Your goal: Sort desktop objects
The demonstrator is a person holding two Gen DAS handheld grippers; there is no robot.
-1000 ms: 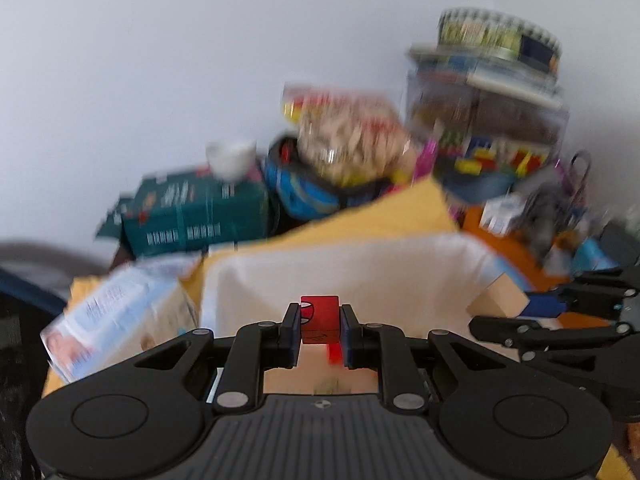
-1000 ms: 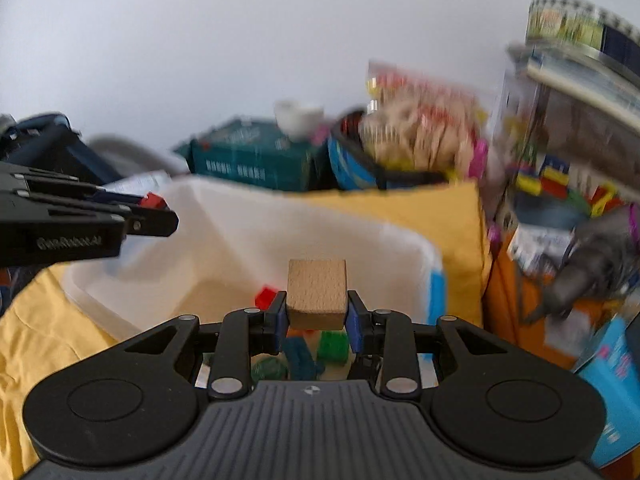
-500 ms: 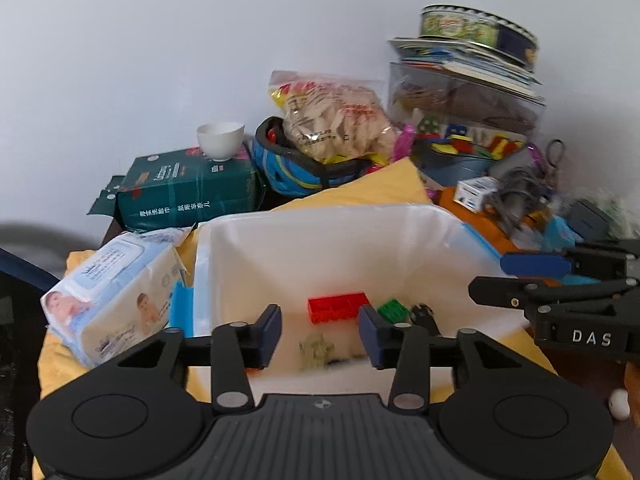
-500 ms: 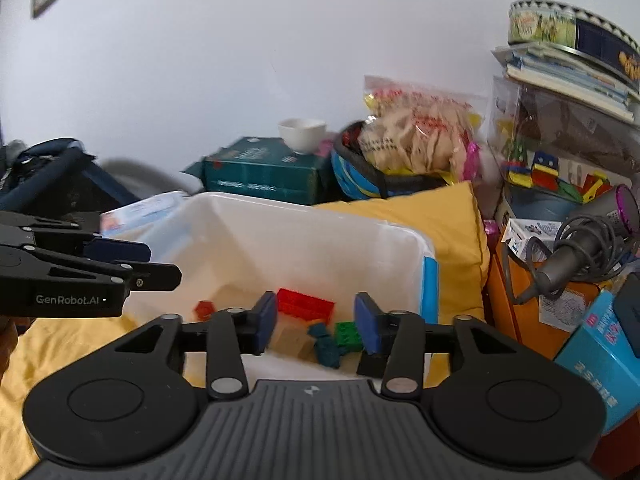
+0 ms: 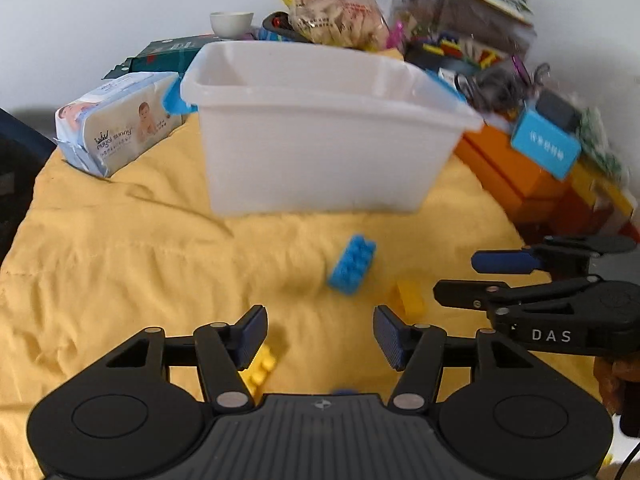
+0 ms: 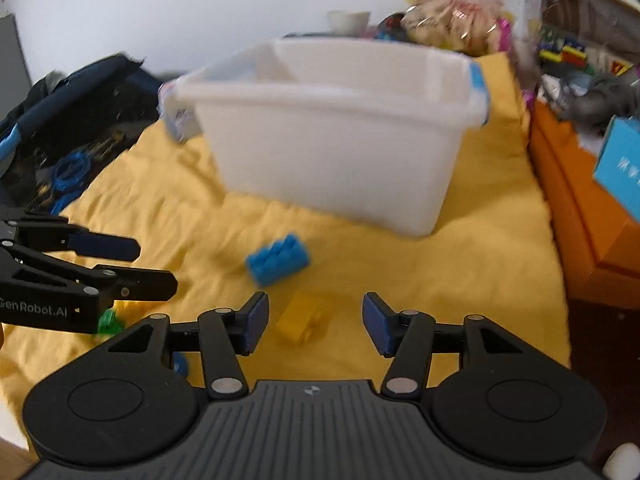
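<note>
A white plastic bin (image 5: 320, 132) (image 6: 340, 140) stands on a yellow cloth (image 5: 120, 260). In front of it lie a blue brick (image 5: 352, 264) (image 6: 278, 260) and a yellow brick (image 5: 408, 300) (image 6: 300, 318). My left gripper (image 5: 320, 334) hangs low over the cloth, its jaws still opening and nothing between them; another yellow brick (image 5: 260, 368) lies just under its left finger. My right gripper (image 6: 312, 326) is also opening, empty, with the yellow brick on the cloth beyond its fingers. A small green piece (image 6: 108, 320) lies under the left gripper in the right wrist view.
A pack of baby wipes (image 5: 116, 128) lies left of the bin. Orange boxes (image 5: 532, 184) and a light blue box (image 5: 544, 144) crowd the right side. Snack bags, a white cup (image 5: 231, 24) and stacked boxes stand behind. A dark bag (image 6: 72, 120) lies off the cloth's left edge.
Both grippers let go of their blocks, the red one and the wooden one, over the bin. They opened, pulled back and sank to the cloth in front of it.
</note>
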